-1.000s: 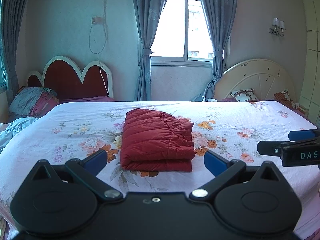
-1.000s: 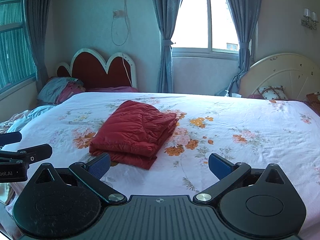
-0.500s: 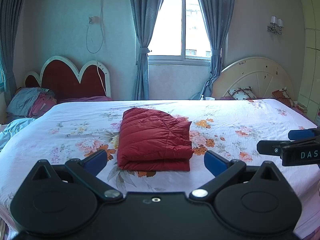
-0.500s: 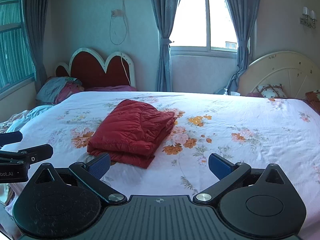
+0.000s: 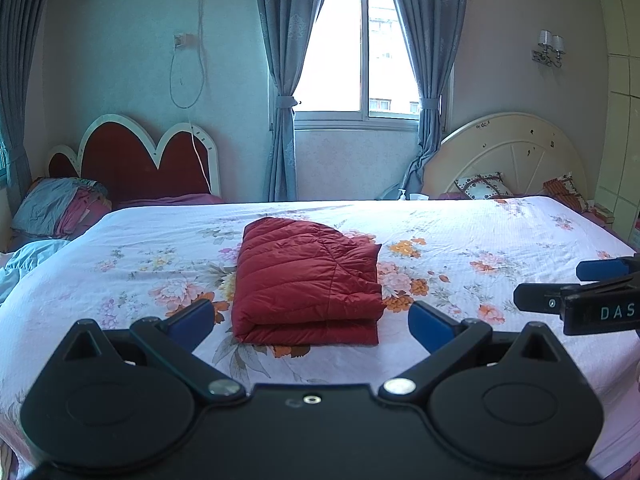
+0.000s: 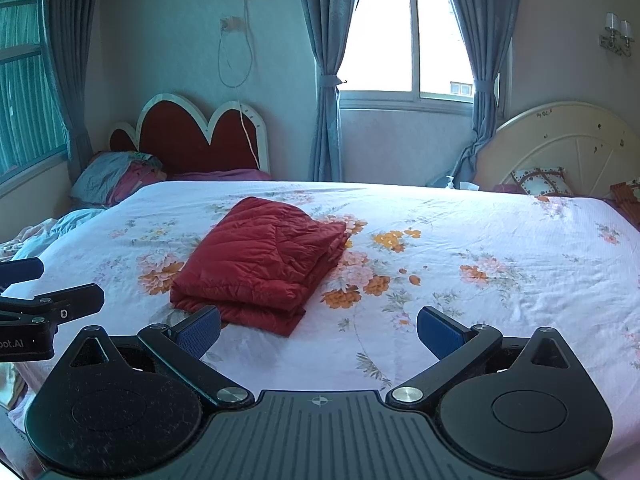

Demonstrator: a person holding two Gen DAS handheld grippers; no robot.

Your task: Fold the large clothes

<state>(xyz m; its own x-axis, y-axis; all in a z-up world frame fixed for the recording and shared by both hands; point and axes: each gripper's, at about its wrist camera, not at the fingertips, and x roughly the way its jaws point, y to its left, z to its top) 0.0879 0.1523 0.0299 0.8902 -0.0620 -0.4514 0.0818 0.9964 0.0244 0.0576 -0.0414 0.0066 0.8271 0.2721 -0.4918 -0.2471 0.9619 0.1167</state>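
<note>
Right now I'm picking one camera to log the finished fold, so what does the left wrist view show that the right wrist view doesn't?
Only the left wrist view shows the right gripper from the side, at its right edge. Only the right wrist view shows the side window and the left gripper at its left edge. Both show the folded red jacket lying free on the floral bedsheet, the centre window, and each camera's own jaws standing open and empty.

Dark red quilted jacket [image 5: 306, 280] — white bedsheet [image 5: 480, 232] with orange-pink florals — grey-blue curtains [image 5: 280, 80]
</note>
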